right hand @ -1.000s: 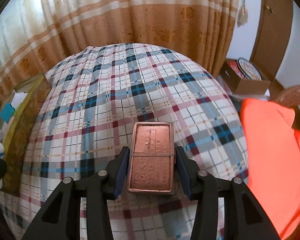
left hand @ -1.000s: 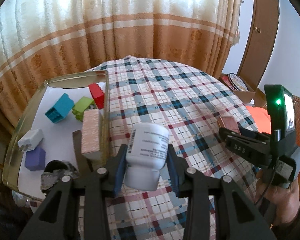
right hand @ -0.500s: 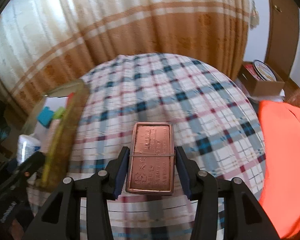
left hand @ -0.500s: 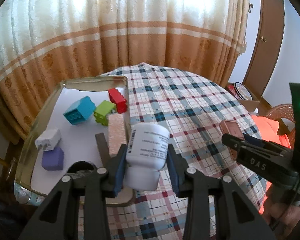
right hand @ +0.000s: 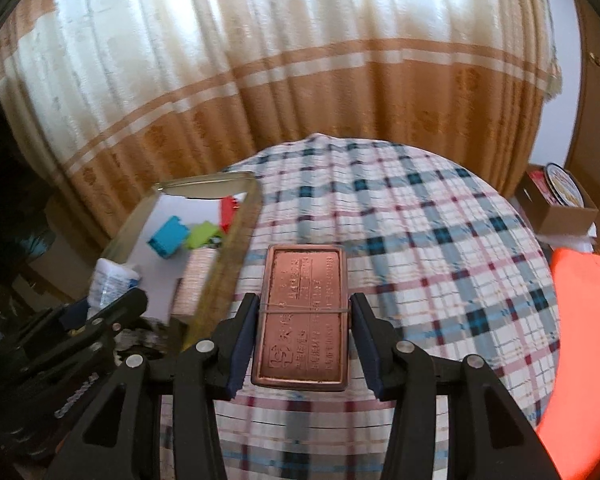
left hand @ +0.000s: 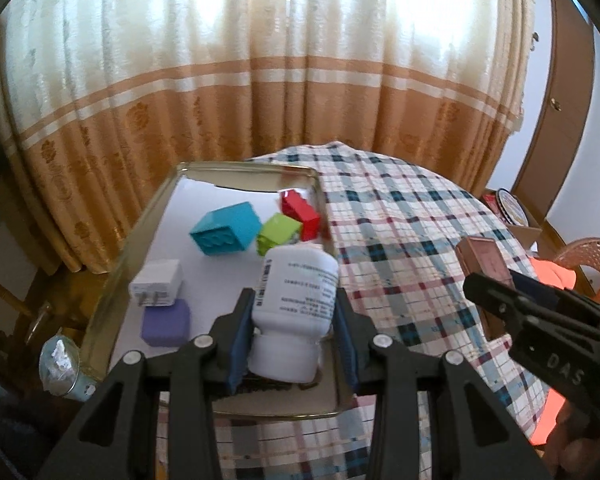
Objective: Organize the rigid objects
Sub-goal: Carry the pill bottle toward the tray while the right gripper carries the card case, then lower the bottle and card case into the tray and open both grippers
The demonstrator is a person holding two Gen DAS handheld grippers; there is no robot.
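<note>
Blocks already fill the tray (left hand: 148, 216) at left; my left gripper (left hand: 294, 340) clamps a white bottle (left hand: 296, 300), my right gripper (right hand: 304, 340) a copper tin (right hand: 302, 316), both unplaced.

Ahead of my claws I see a round table under a plaid cloth (right hand: 440, 248). On its left edge, ahead-left of the right claw, lies a shallow metal tray (left hand: 132, 248) with a white floor. In it I make out a blue block (left hand: 226, 234), a green block (left hand: 278, 234), a red block (left hand: 300, 212), a white plug adapter (left hand: 156, 282) and a purple block (left hand: 166, 324).
</note>
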